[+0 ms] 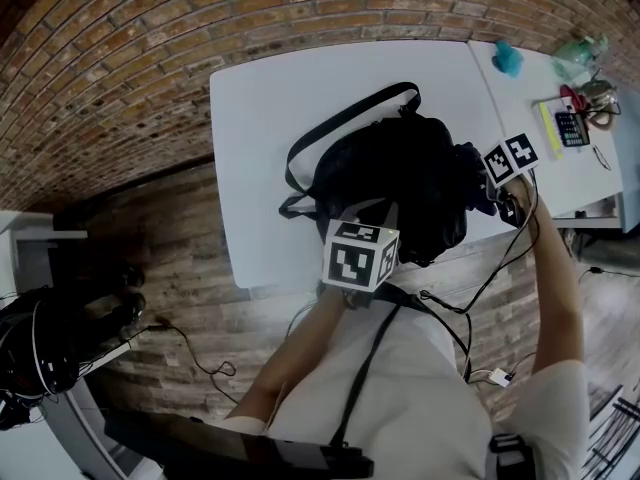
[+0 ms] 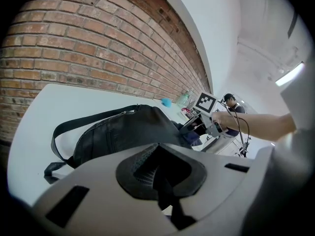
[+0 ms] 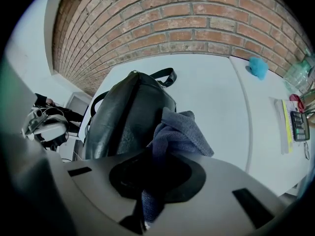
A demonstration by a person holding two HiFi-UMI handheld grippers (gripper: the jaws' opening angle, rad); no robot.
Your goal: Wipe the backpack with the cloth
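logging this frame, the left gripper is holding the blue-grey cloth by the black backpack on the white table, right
Not quite: the right gripper holds the blue-grey cloth, by the black backpack on the white table. The right gripper view shows the cloth clamped between its jaws.

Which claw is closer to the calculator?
Right. The right claw, gripping the cloth, sits on the backpack's calculator side; the left claw is at the backpack's near edge, farther off.

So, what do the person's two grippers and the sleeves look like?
Both the left gripper and the right gripper have pale grey bodies with black ribbed jaw pads. Each carries a white cube with black square markers. A thin black cable hangs from the right gripper. The shirt is white, short-sleeved.
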